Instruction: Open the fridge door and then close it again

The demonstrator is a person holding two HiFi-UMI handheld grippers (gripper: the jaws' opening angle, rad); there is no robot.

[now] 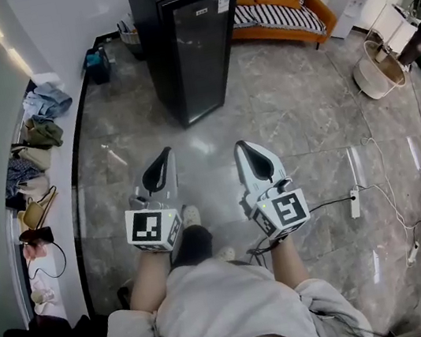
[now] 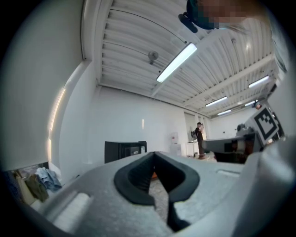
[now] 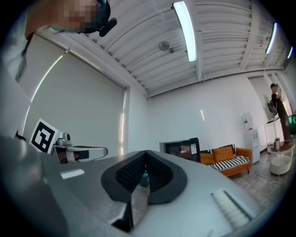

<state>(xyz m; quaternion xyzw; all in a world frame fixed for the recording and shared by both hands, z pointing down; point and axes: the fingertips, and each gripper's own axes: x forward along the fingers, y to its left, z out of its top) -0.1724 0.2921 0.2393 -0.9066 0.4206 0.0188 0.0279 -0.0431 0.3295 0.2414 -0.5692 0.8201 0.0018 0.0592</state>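
A tall black fridge (image 1: 188, 43) with a dark glass door stands shut on the marble floor, well ahead of me. It shows small and distant as the fridge (image 2: 124, 150) in the left gripper view and the fridge (image 3: 181, 148) in the right gripper view. My left gripper (image 1: 166, 152) is held out level at the lower middle, its jaws shut with nothing between them. Beside it, my right gripper (image 1: 240, 147) is likewise shut and empty. Both tips are far short of the fridge.
An orange sofa (image 1: 279, 4) with a striped cushion stands behind the fridge. Clothes and shoes (image 1: 34, 165) line the left wall. A white power strip (image 1: 354, 203) and cables lie on the floor at right, near a round white stool (image 1: 376, 68). A person (image 2: 199, 134) stands far off.
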